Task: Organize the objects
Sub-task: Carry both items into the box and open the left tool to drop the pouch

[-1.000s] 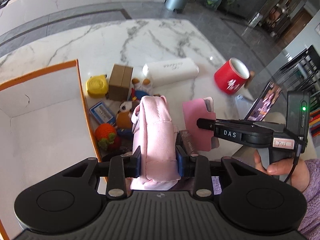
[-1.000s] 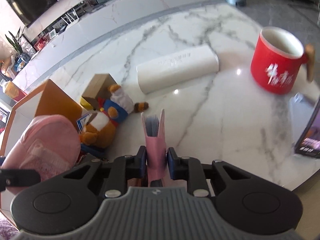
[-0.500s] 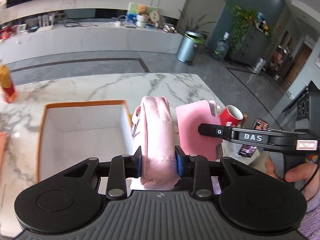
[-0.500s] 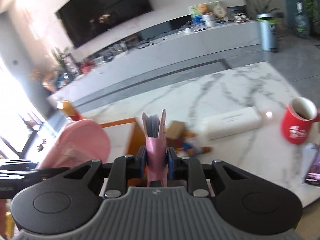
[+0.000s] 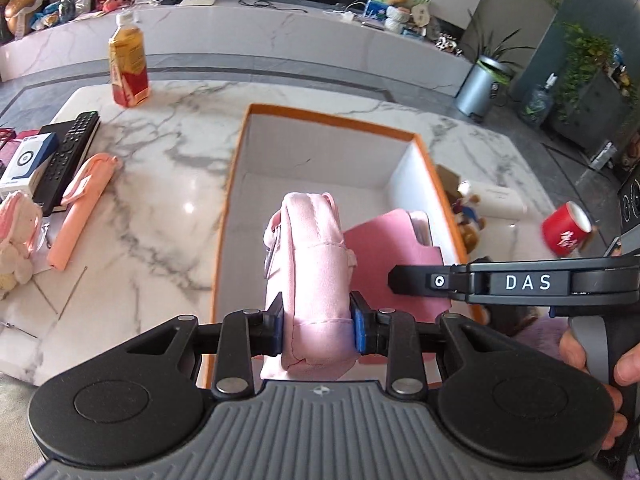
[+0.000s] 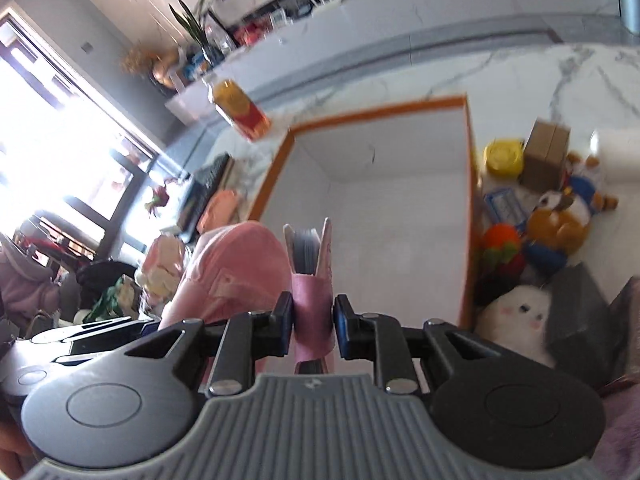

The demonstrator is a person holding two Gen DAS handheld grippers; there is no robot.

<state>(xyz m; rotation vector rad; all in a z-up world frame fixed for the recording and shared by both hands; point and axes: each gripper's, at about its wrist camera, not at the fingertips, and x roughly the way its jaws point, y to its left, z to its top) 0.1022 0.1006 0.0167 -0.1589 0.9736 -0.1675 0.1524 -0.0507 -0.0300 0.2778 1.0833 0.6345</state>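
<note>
Both tongs are loaded: the left gripper (image 5: 318, 326) pinches a pink pouch (image 5: 312, 276), the right gripper (image 6: 313, 326) pinches a pink card wallet (image 6: 311, 280). Within the last second both have swung from the clutter beside the plush duck (image 6: 560, 224) to hang over the orange-rimmed box (image 5: 332, 118), whose white floor shows bare. Judgement: transport is complete; lowering and release remain.

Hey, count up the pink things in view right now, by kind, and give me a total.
Pouch, held in the left gripper: 1
Card holder, held in the right gripper: 1
Folded umbrella on the table: 1
Bunny toy with pink ears: 1
Total: 4
</note>
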